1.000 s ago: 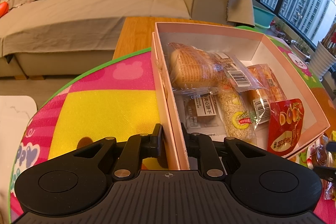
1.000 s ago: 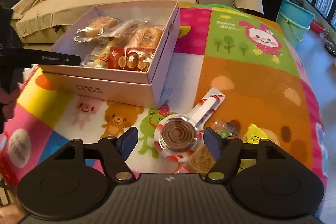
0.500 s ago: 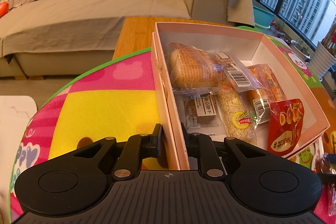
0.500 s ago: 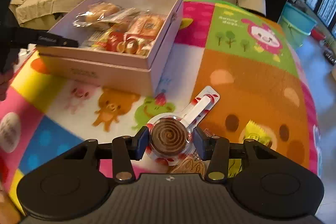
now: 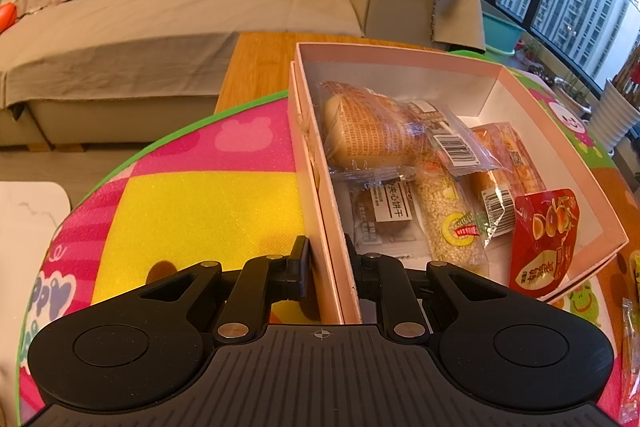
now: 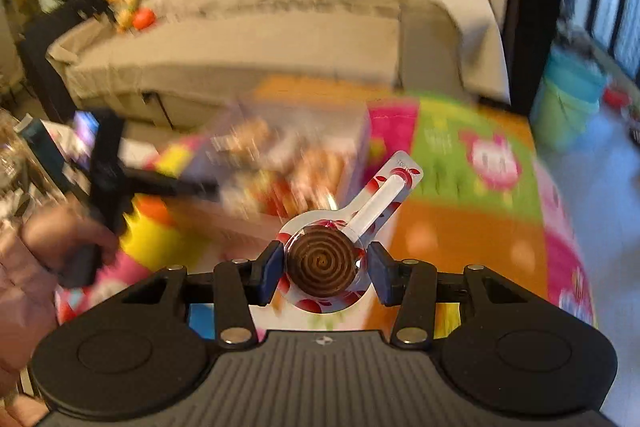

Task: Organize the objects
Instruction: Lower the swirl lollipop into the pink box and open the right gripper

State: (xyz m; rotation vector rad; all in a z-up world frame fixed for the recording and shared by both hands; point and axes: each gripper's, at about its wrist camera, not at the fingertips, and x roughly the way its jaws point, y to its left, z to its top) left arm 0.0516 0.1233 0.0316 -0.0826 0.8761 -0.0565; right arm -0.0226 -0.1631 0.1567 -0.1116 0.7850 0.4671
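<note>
Meanwhile the left gripper is clamped tight on the near wall of the pink box, which sits on the colourful mat holding wrapped snacks; the right gripper pinches the spiral lollipop in mid-air, above the mat and just right of the blurred box

A colourful cartoon play mat covers the wooden table, and the pink box sits on the mat.
</note>
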